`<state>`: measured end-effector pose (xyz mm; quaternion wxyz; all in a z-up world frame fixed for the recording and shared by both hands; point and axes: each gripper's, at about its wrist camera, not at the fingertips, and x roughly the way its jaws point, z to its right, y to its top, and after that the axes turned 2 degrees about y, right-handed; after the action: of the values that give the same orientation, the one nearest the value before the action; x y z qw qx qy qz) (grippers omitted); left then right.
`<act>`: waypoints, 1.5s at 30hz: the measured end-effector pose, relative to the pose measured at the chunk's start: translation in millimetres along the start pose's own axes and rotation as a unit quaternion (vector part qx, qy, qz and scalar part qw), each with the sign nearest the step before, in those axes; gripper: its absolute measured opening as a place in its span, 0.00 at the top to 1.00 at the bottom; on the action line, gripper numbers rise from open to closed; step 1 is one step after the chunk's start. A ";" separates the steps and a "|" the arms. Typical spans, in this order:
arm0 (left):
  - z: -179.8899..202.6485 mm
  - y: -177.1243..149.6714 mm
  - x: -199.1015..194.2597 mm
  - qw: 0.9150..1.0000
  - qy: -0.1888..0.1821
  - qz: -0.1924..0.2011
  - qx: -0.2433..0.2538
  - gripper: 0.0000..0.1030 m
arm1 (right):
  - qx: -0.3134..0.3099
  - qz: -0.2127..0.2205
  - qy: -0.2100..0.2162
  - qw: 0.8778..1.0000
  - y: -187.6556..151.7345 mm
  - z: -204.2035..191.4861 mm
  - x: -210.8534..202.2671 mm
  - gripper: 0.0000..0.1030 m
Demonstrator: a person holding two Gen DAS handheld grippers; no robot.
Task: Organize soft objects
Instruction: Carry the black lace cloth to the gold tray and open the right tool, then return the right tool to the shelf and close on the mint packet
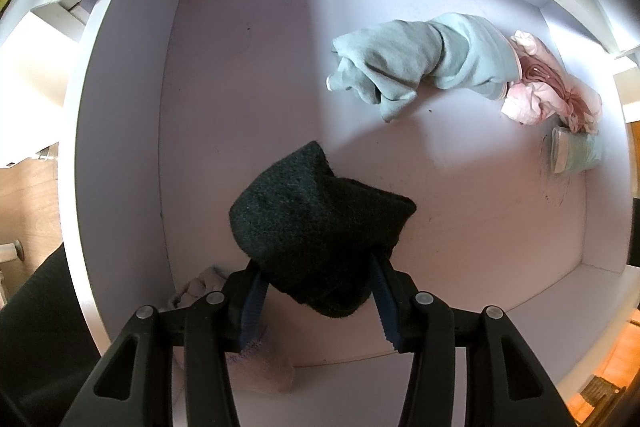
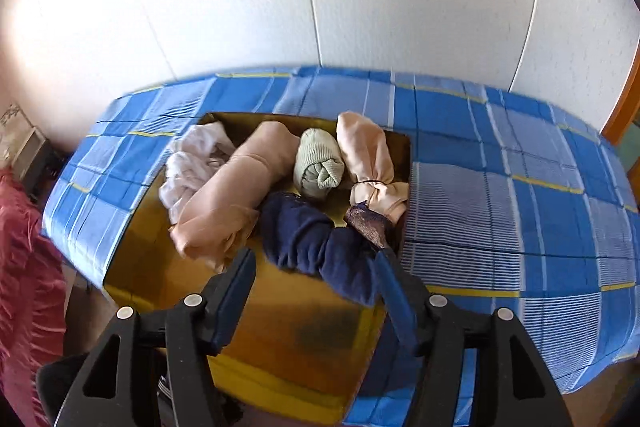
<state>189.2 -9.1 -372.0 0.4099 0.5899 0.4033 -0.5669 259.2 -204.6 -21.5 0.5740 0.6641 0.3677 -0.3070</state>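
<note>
In the left wrist view my left gripper holds a black knit bundle between its fingers, above the floor of a white drawer. A pale green garment, a pink bundle and a small green rolled piece lie at the drawer's right side. In the right wrist view my right gripper is open over a yellow box that holds a navy bundle, two peach rolls, a green rolled sock and white cloth.
The yellow box sits on a blue checked cloth against a white wall. A beige sock lies at the drawer's near left corner. A red fuzzy item is at the left edge.
</note>
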 end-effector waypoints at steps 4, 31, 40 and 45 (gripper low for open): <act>4.0 -1.2 -1.1 1.000 0.007 0.004 0.009 0.52 | -0.018 0.009 0.002 1.000 -16.5 0.8 -21.5 0.39; 12.0 -2.1 -1.2 1.000 0.013 0.004 0.019 0.52 | -0.158 -0.144 0.007 0.977 -265.4 -22.9 78.5 0.39; 12.7 -2.6 1.6 1.000 0.011 0.002 0.016 0.52 | -0.187 -0.272 -0.083 0.940 -310.8 -10.3 152.3 0.40; 11.5 -2.0 3.3 1.000 0.009 0.003 0.016 0.52 | -0.273 -0.263 -0.129 0.917 -320.3 -17.3 174.7 0.40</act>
<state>183.5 -19.2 -375.6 0.3983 0.6025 0.3965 -0.5666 84.1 -141.2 -335.8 0.6736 0.3161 0.5216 -0.4174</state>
